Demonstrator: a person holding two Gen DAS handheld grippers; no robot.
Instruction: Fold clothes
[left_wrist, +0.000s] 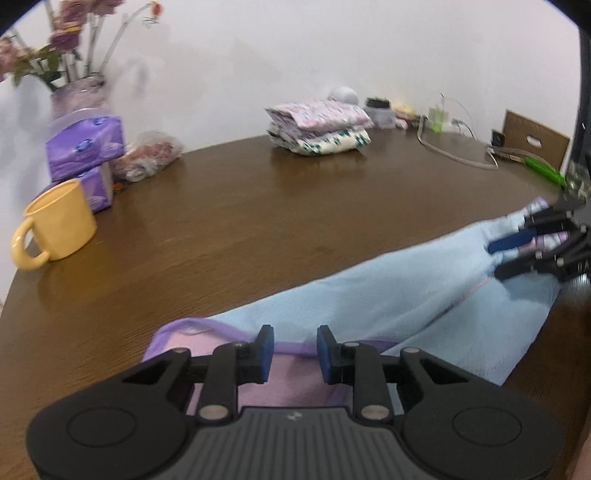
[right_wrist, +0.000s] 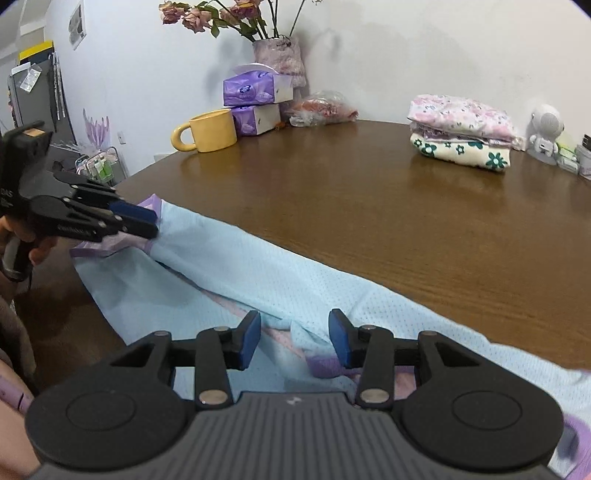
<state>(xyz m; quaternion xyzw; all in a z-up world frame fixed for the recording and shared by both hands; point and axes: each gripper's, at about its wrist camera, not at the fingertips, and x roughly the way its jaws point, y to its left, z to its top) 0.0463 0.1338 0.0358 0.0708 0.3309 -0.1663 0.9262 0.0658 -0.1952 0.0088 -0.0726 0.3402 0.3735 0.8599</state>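
Note:
A light blue garment (right_wrist: 295, 280) with purple trim and a pink inner side lies along the near edge of the brown table (right_wrist: 369, 206). My left gripper (left_wrist: 295, 350) is open with a narrow gap, and the purple hem (left_wrist: 229, 330) runs between its fingers. It shows again in the right wrist view, left gripper (right_wrist: 147, 221), at the garment's left corner. My right gripper (right_wrist: 294, 339) is open wider, over a bunched fold of blue cloth. In the left wrist view the right gripper (left_wrist: 509, 254) straddles the garment's far right end (left_wrist: 443, 280).
A stack of folded floral clothes (right_wrist: 461, 133) sits at the back of the table. A yellow mug (right_wrist: 210, 131), purple tissue packs (right_wrist: 255, 99), a plastic bag (right_wrist: 321, 107) and a flower vase (right_wrist: 280, 59) stand at the back left. A white figurine (right_wrist: 545, 134), cables (left_wrist: 454, 147) and a cardboard box (left_wrist: 532, 138) are at the far right.

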